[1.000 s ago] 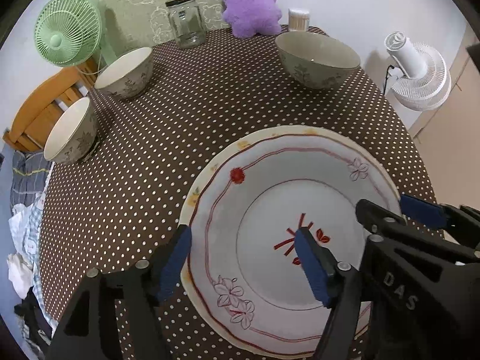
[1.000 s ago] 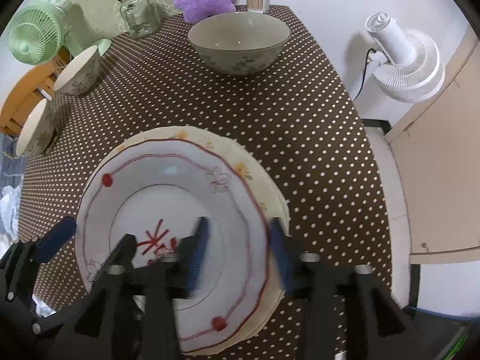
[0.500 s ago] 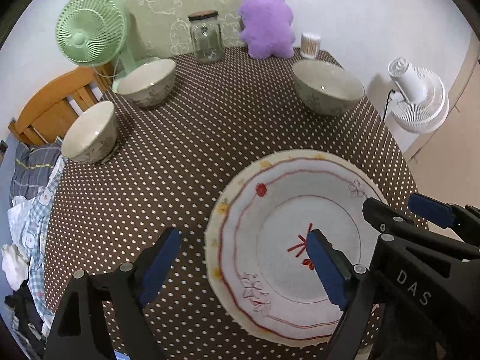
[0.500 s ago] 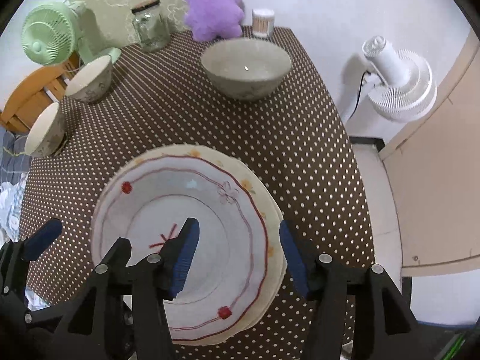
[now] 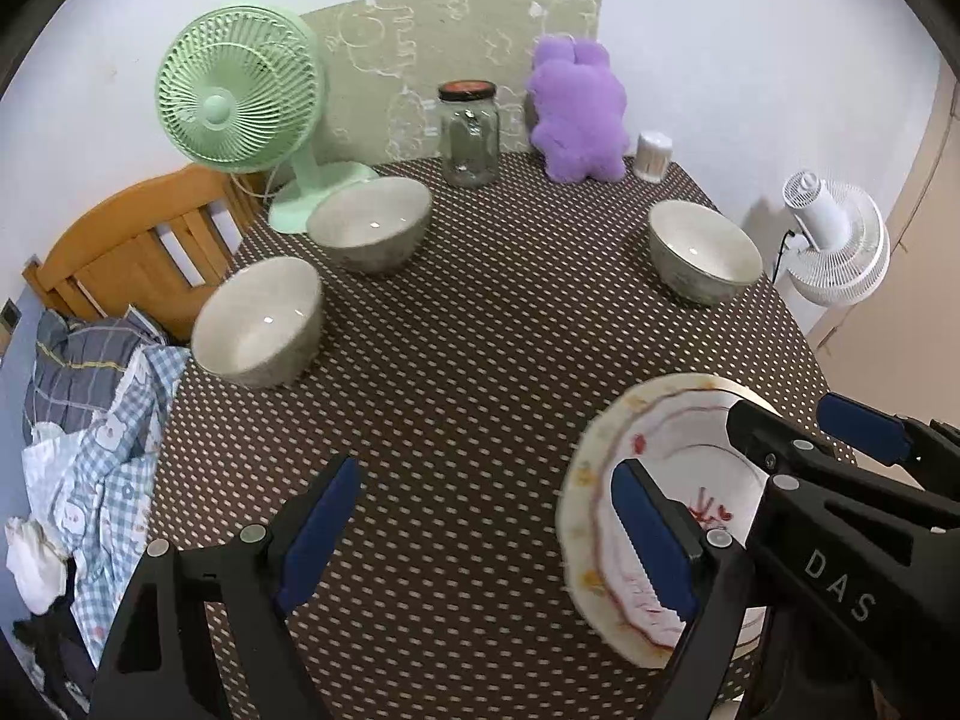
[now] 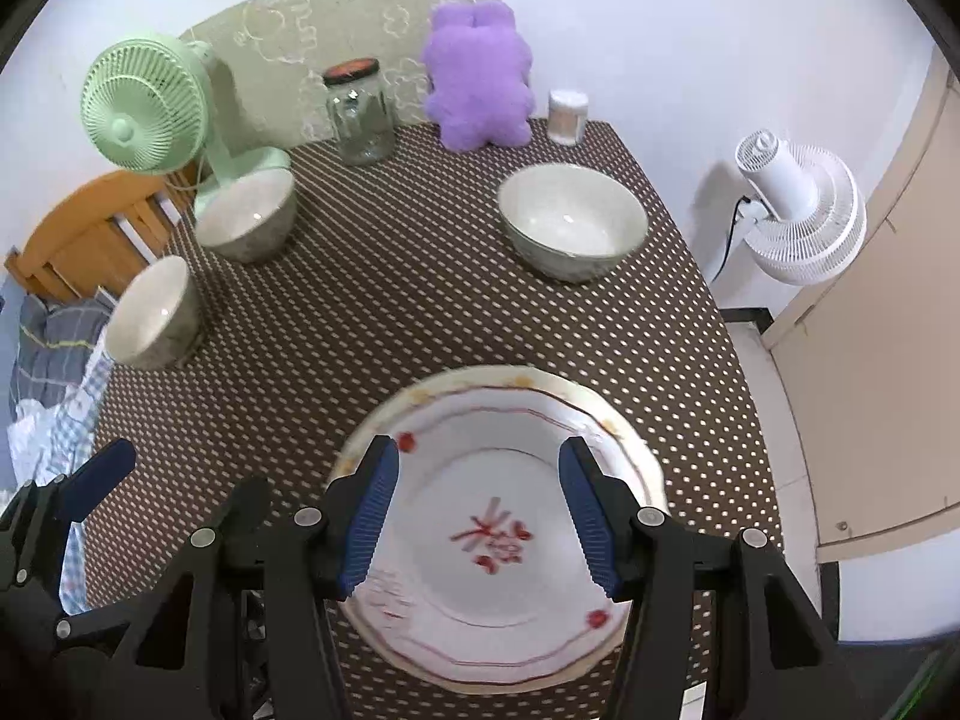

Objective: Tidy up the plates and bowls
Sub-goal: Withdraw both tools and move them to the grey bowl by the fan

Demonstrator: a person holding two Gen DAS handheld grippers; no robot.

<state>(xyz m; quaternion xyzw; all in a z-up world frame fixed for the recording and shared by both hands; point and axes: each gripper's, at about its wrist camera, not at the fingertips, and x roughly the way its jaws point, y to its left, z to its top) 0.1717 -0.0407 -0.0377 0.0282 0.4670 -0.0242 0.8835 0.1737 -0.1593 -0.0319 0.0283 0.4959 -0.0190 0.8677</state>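
Observation:
A stack of white plates [image 6: 498, 498] with red trim and a red flower motif lies on the brown dotted table near its front edge; it also shows in the left wrist view [image 5: 606, 480]. Three grey-white bowls stand on the table: one at the right [image 6: 573, 228] [image 5: 702, 249], one at the back left [image 6: 246, 213] [image 5: 369, 228], one at the left edge [image 6: 153, 315] [image 5: 258, 318]. My right gripper [image 6: 480, 519] is open and empty above the plates. My left gripper [image 5: 486, 531] is open and empty, above bare table left of the plates.
A green fan [image 5: 237, 102], a glass jar [image 5: 468, 135], a purple plush toy [image 5: 576, 114] and a toothpick holder [image 5: 653, 156] stand along the back edge. A wooden chair [image 5: 132, 246] and clothes [image 5: 90, 420] lie to the left. A white fan [image 6: 798, 210] stands right of the table.
Both grippers have pulled back and up from the plates. The left gripper has shifted left, off the plates. The right gripper's jaws have opened wider.

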